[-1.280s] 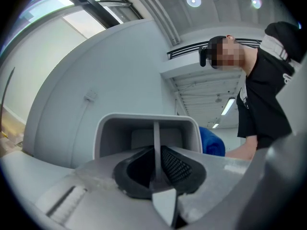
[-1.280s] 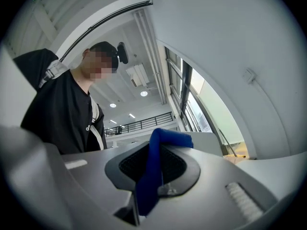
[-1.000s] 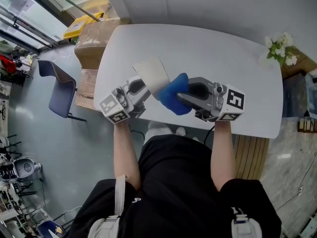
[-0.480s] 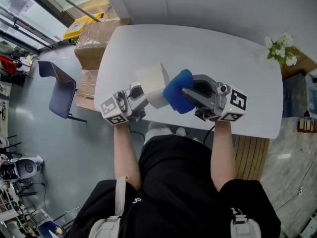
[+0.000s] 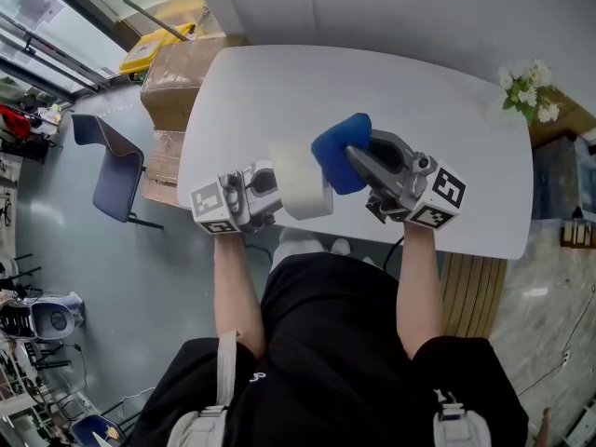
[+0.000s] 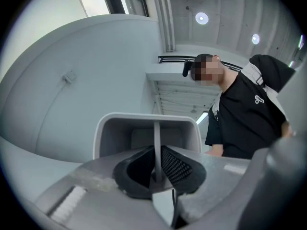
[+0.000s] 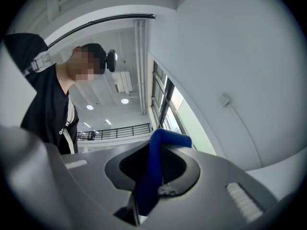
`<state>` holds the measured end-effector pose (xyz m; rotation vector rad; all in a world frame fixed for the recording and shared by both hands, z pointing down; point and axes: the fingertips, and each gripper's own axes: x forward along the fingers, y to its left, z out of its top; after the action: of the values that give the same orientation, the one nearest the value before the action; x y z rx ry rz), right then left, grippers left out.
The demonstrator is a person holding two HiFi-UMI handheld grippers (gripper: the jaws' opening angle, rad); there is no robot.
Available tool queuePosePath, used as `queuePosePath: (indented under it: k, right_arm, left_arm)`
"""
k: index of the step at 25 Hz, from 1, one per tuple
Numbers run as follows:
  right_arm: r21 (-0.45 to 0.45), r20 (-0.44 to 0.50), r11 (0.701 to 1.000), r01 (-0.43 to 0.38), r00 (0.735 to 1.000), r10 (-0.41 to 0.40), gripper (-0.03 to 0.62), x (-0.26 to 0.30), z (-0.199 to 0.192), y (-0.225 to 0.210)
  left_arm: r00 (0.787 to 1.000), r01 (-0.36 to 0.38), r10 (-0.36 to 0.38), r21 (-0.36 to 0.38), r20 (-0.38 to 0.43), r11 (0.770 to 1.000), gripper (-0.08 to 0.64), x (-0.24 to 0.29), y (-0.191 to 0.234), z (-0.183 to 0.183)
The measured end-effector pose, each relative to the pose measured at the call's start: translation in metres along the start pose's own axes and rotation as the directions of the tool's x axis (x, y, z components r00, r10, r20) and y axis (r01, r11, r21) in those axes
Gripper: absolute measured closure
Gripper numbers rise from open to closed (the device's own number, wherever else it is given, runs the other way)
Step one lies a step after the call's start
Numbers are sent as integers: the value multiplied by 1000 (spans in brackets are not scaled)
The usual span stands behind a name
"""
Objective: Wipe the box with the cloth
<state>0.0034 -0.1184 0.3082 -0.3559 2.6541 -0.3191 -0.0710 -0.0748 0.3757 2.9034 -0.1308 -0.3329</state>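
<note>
1. Box: white open-topped box [image 5: 300, 182] w/ rounded corners, held in the air over the near part of the tabletop, approx. centre of head view, in front of the person's torso.
2. Left claw [image 5: 277, 192]: clamped on one thin side wall of the box. In left gripper view the wall edge stands upright btwn the two black pads [image 6: 178, 166]. The box cavity opens toward the camera.
3. Cloth: blue folded cloth [image 5: 341, 151] sits at the box's far-right side. In head view the two overlap at the edge, contact likely.
4. Right claw [image 5: 357, 159]: pinched tight on the cloth. In right gripper view the blue fold rises btwn the jaws and its top curls over to the right.
5. Both claws point inward toward each other, w/ marker cubes on the outer ends near the person's hands.
6. Tabletop: white, rounded corners [image 5: 419, 91].
7. Surroundings:
   - White flowers [image 5: 527, 89] just beyond the far-right corner.
   - Brown cardboard cartons [image 5: 177, 77] on the floor at the far-left edge.
   - Dark blue chair [image 5: 110, 164] left of the tabletop, well apart.
</note>
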Motion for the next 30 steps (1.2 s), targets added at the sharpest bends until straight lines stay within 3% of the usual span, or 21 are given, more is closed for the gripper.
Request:
queuePosePath:
  k: [11, 18, 25, 30]
  right_arm:
    - [-64, -31, 979, 192, 980, -194, 537, -10, -6, -31]
    - [-125, -104, 958, 260, 956, -273, 538, -16, -22, -42]
    - [-130, -156, 975, 181, 967, -200, 538, -9, -30, -30]
    - [-106, -185, 990, 93, 976, -112, 538, -2, -36, -14]
  left_arm:
    - [996, 85, -85, 16, -24, 996, 514, 12, -13, 1]
    - [993, 63, -65, 27, 100, 998, 514, 7, -9, 22]
    - [986, -7, 4, 20, 165, 1000, 514, 2, 5, 31]
    - [980, -103, 102, -4, 169, 995, 514, -3, 21, 27]
